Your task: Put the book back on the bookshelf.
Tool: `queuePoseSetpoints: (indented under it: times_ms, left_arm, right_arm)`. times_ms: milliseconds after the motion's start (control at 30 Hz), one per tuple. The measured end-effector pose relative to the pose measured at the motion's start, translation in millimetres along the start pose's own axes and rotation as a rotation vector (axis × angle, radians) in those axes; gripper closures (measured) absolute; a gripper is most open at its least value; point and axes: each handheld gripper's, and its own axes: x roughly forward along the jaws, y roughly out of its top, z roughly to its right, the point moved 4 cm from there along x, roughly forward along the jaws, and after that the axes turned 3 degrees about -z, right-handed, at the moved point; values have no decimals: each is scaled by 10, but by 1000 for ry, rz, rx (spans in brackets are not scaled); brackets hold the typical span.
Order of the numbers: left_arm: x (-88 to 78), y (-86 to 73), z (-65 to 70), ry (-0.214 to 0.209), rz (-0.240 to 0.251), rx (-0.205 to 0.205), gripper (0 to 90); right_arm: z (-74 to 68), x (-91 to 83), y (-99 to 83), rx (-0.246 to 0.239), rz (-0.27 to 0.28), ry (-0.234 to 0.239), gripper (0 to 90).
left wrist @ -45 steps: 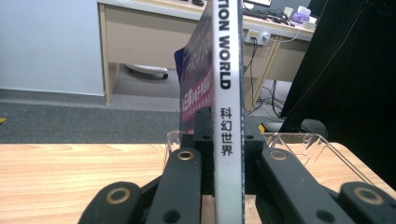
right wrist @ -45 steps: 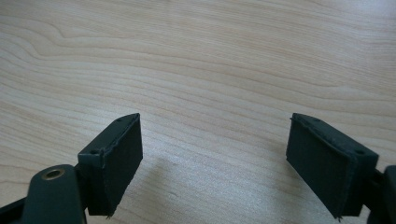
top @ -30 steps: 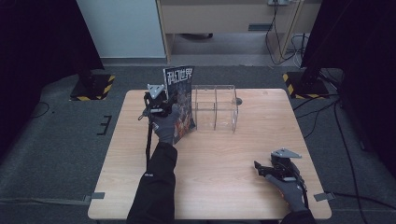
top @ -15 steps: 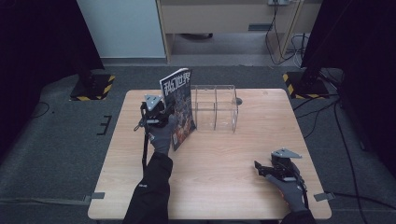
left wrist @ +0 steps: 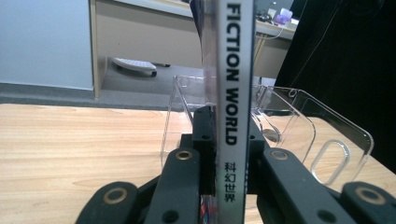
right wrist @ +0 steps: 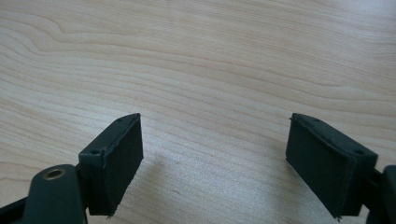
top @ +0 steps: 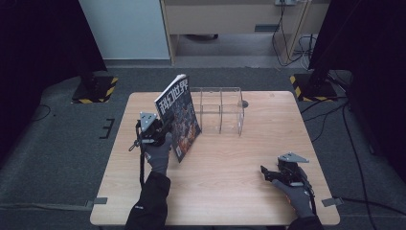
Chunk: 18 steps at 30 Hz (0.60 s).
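- Magazine (top: 178, 117) stands up, tilted, on the worktop (top: 225, 163). Its lower edge looks to touch the wood, and it is just beside the clear rack (top: 221, 109), at the rack's left end.
- Left hand-held gripper (top: 165, 132) is closed tight on the magazine. In the left gripper view the spine (left wrist: 231, 93) runs straight up between the two black jaws, with the rack right behind it.
- Right hand-held gripper (right wrist: 215, 158) is wide open with nothing in it. It rests low on the worktop, well apart from the magazine and rack.
- The magazine is thin and looks light. I think it is bendy, so the loose pages could flop or fan out if it is held by a corner.
- The cover looks shiny, so it may slip if the grip is loose.
- Best place to hold, I think, is the spine, down low, where the paper is stiffest. That is where the left one has it now.
- The rack is clear plastic and looks hard but light. A bump from the magazine could push it along the wood.
- Going slowly and keeping the magazine straight should help it slide into a slot.
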Motion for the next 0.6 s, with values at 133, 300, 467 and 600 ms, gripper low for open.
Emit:
queuePoseSetpoints:
  times_ms: [133, 300, 467, 600]
  left_arm:
    - [-65, -69, 1, 2, 5, -2, 813]
    - [-148, -170, -27, 11, 8, -2, 811]
    - [-200, -242, -103, 2, 0, -10, 807]
    - [-221, -248, -162, 9, -6, -11, 797]
  right_arm:
    - [0, -1, -2, 4, -5, 0, 188]
    - [-6, -2, -2, 2, -4, -1, 188]
    - [-14, 4, -6, 0, -10, 3, 188]
    - [-4, 4, -6, 2, -11, 0, 187]
